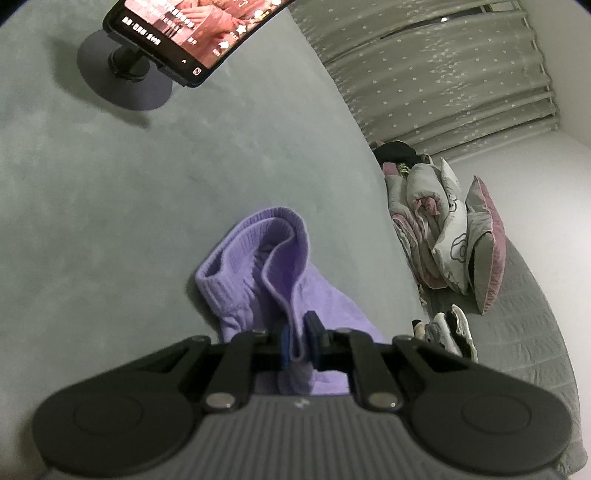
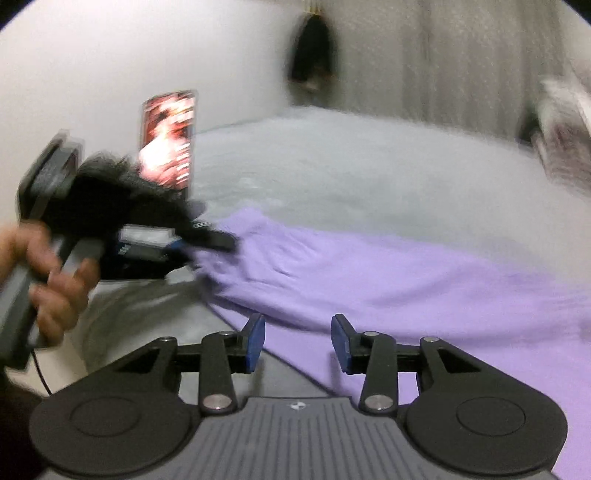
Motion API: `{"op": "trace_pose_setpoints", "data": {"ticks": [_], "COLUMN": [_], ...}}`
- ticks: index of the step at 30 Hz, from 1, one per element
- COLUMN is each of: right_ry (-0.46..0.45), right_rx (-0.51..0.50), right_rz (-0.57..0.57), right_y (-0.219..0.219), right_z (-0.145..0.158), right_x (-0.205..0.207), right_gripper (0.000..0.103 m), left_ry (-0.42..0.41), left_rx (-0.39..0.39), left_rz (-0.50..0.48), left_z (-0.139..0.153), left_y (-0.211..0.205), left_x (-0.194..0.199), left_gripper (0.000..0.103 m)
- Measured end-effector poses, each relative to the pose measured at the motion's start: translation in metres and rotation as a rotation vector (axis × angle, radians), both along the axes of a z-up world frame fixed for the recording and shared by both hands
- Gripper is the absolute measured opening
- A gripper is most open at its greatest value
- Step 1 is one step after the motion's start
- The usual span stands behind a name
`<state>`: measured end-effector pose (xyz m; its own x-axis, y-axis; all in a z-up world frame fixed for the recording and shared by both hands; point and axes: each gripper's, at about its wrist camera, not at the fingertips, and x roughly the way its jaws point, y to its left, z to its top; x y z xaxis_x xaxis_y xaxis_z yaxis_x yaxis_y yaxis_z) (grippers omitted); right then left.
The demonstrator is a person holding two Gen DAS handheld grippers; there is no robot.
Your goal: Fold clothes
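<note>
A purple knit garment [image 1: 266, 273] with a ribbed cuff lies on the grey bed surface [image 1: 110, 184]. My left gripper [image 1: 298, 343] is shut on a fold of its fabric, the blue pads pinching the cloth. In the right wrist view the same purple garment [image 2: 388, 280] spreads across the bed to the right. My right gripper [image 2: 298, 341] is open and empty just above the garment's near edge. The left gripper [image 2: 207, 240], held in a hand, shows at the left of that view, clamped on the garment's end. The right wrist view is blurred.
A phone on a round stand [image 1: 192, 33] plays video at the far side of the bed; it also shows in the right wrist view [image 2: 168, 140]. Pillows and a folded quilt [image 1: 443, 221] are stacked at the right. Small folded clothes [image 1: 447, 332] lie beside them. Curtains [image 1: 443, 74] hang behind.
</note>
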<state>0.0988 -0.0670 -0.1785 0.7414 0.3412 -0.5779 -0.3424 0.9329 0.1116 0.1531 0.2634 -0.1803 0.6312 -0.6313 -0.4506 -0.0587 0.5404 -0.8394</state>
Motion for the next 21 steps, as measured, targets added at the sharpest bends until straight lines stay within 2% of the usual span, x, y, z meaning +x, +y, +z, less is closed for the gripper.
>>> {"op": "trace_pose_setpoints", "data": {"ticks": [4,6,10,17,21], "right_ry": [0.124,0.151,0.204,0.254,0.272], "right_rx": [0.233,0.309,0.465,0.703,0.801], "right_rz": [-0.143,-0.207,-0.306,-0.403,-0.437], "right_y": [-0.059,-0.077,-0.110,-0.146,-0.161], "right_z": [-0.002,-0.003,-0.014,-0.034,-0.040], "right_x": [0.007,0.012,0.020,0.052,0.071], "right_gripper": [0.040,0.040,0.040,0.039,0.032], "left_ry": [0.011,0.011,0.002,-0.025,-0.044], "left_rx": [0.004,0.007,0.029,0.127,0.136], "left_rz": [-0.001,-0.002,-0.004,-0.013,-0.016], "left_z": [-0.002,-0.001,0.001,0.009,0.015], "left_y": [-0.001,-0.002,-0.004,-0.010,-0.009], "left_x": [-0.002,-0.002,-0.004,-0.004,-0.003], "left_gripper": [0.014,0.022,0.022,0.012,0.010]}}
